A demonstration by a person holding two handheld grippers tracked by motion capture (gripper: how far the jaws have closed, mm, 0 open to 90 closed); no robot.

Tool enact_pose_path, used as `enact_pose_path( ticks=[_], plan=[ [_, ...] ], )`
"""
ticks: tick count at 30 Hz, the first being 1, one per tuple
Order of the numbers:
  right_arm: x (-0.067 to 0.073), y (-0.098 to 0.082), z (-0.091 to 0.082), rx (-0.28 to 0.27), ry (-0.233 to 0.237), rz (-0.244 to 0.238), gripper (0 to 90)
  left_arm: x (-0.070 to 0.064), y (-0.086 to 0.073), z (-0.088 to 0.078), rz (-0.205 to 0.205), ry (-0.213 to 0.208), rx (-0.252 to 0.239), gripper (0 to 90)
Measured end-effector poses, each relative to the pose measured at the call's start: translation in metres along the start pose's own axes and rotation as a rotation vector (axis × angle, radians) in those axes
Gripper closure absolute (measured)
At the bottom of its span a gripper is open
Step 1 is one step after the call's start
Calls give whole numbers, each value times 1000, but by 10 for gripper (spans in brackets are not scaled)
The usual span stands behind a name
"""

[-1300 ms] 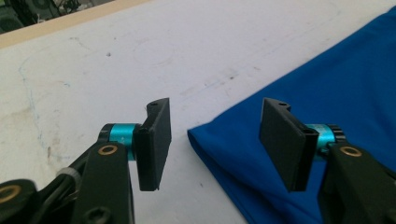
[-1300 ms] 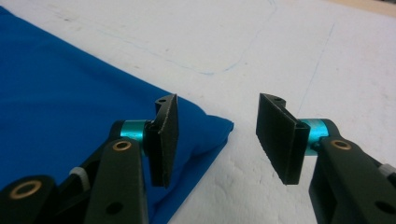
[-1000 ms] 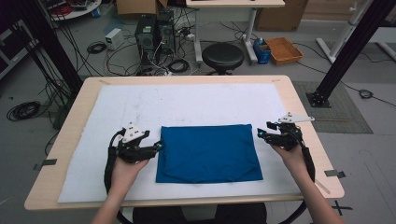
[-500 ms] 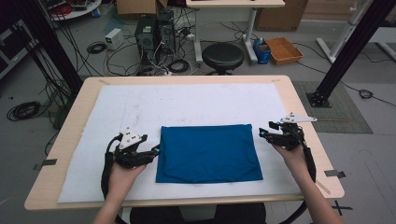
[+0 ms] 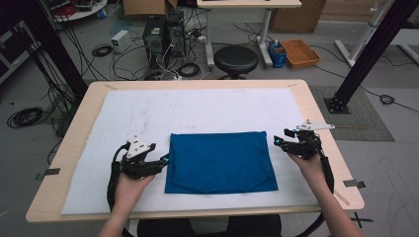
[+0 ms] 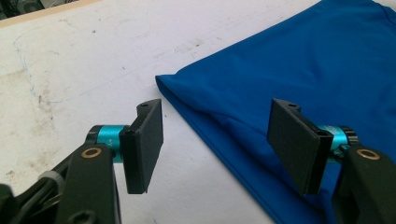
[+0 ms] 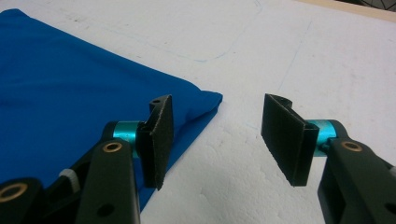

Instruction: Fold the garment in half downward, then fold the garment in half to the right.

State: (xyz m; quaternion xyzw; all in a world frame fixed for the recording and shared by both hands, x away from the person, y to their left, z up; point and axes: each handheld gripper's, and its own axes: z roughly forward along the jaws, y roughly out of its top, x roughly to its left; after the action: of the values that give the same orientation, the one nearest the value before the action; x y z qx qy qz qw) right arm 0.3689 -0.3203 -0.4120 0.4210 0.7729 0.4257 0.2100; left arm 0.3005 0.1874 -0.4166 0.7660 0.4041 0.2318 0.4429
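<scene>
A smooth blue cloth (image 5: 220, 161), folded into a flat rectangle, lies at the near middle of my counter (image 5: 79, 123) on a rough, scuffed white mat (image 5: 197, 111). My left tool (image 5: 165, 160) gapes wide and empty at the cloth's left edge, one jaw over the mat, one over the fabric. My right tool (image 5: 277, 140) stands open and empty at the far right corner, both wrists low and level, pointing inward.
</scene>
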Motion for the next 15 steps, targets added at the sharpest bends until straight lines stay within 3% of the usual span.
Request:
enact_pose_path(
  ticks=[4, 11, 15],
  plan=[
    [2, 2, 1, -5, 3, 2, 443, -4, -1, -2, -24, -10, 15, 363],
    [8, 5, 4, -8, 12, -25, 443, -24, -14, -4, -134, -44, 58, 363],
    [8, 5, 4, -5, 15, -26, 442, -38, -26, -6, -182, -27, 80, 364]
  ],
)
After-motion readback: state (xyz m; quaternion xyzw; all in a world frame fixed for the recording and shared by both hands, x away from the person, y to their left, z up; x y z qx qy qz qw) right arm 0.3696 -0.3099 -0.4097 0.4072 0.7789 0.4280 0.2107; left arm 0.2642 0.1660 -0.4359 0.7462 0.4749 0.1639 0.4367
